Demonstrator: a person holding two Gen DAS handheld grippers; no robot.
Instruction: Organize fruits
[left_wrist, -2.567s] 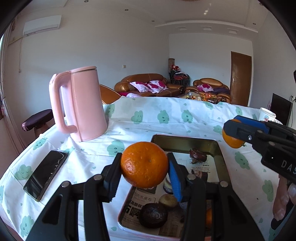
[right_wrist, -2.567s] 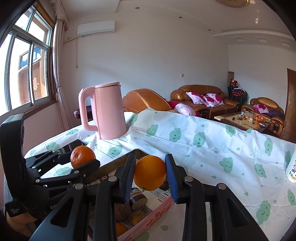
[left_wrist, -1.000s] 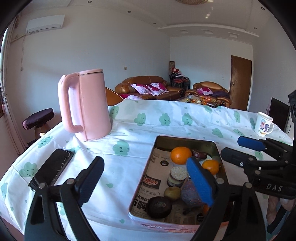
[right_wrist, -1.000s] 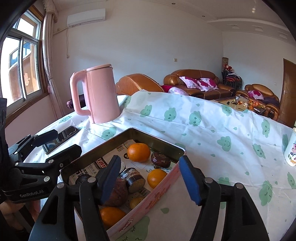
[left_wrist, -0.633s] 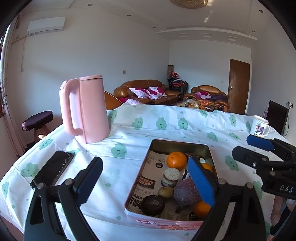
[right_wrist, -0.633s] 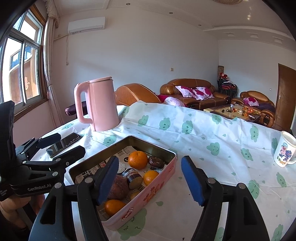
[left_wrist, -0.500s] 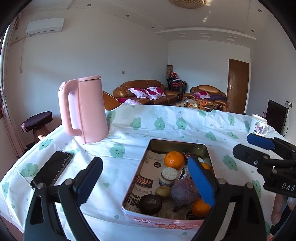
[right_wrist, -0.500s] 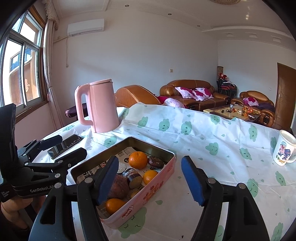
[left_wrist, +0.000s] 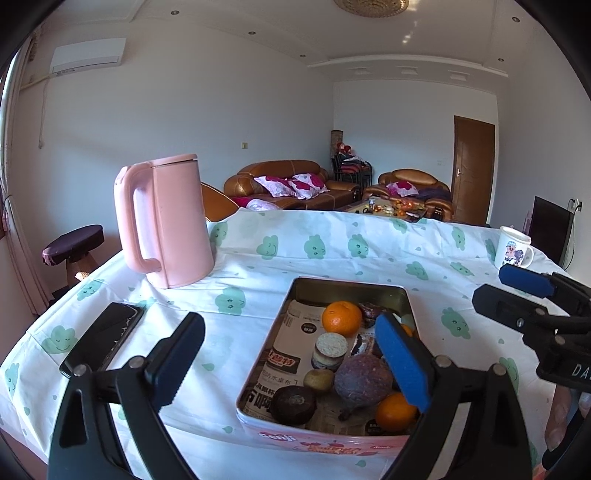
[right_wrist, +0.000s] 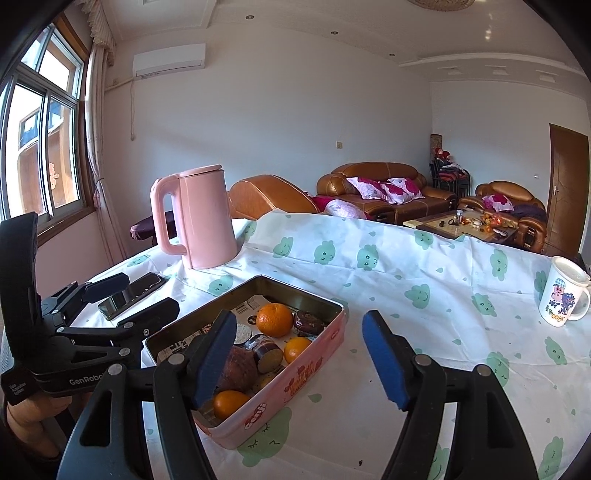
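A pink metal tin lined with newspaper stands on the table. Inside lie an orange at the far end, a second orange near the front rim, a third orange, a dark purple fruit and several small brownish fruits. My left gripper is open and empty, held back from the tin's near left side. My right gripper is open and empty too, over the tin's right side.
A pink kettle stands at the back left on the cloud-print tablecloth. A black phone lies left of the tin. A white cartoon mug stands at the right. Sofas fill the room behind.
Earlier each gripper held an orange over the tin; both oranges now lie in it. Within the last second both grippers drew back from the tin, jaws open.
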